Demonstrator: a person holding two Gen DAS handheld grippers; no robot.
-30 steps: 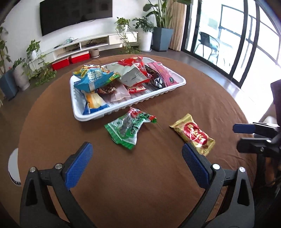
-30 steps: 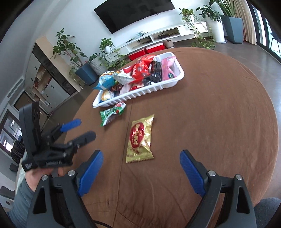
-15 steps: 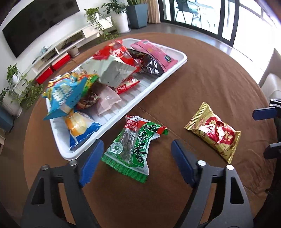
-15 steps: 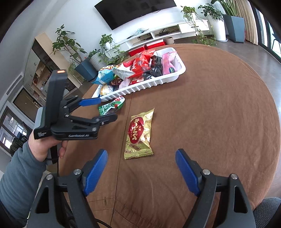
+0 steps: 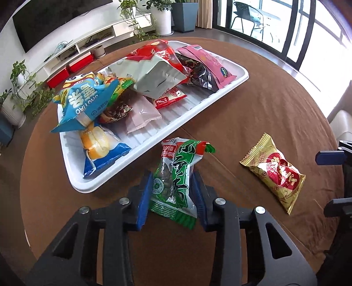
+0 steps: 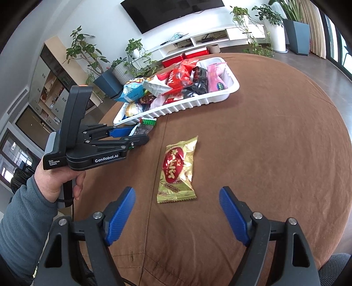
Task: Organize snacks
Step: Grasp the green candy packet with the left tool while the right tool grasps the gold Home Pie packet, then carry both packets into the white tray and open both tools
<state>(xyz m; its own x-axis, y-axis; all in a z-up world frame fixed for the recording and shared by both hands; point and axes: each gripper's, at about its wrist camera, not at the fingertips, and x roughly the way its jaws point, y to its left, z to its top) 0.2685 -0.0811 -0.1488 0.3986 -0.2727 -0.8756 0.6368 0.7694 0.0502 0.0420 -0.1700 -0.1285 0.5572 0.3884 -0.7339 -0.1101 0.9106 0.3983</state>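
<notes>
My left gripper (image 5: 172, 193) is shut on a green snack packet (image 5: 176, 176), just in front of the white tray (image 5: 220, 92) on the brown round table. The tray holds several snack bags. The left gripper also shows in the right wrist view (image 6: 134, 135), with the green packet (image 6: 144, 126) between its fingers by the tray (image 6: 198, 103). A gold packet with a red label (image 5: 277, 173) lies to the right on the table. My right gripper (image 6: 176, 215) is open and empty, just short of the gold packet (image 6: 177, 169).
A TV console with red boxes (image 5: 72, 68) and potted plants (image 5: 184, 13) stand beyond the table. Glass doors (image 5: 286, 26) are at the right. The table's edge (image 6: 338, 154) curves round at the right.
My left gripper has moved forward and down over the green packet and closed on it. My right gripper has crept a little closer to the gold packet and stays open.
</notes>
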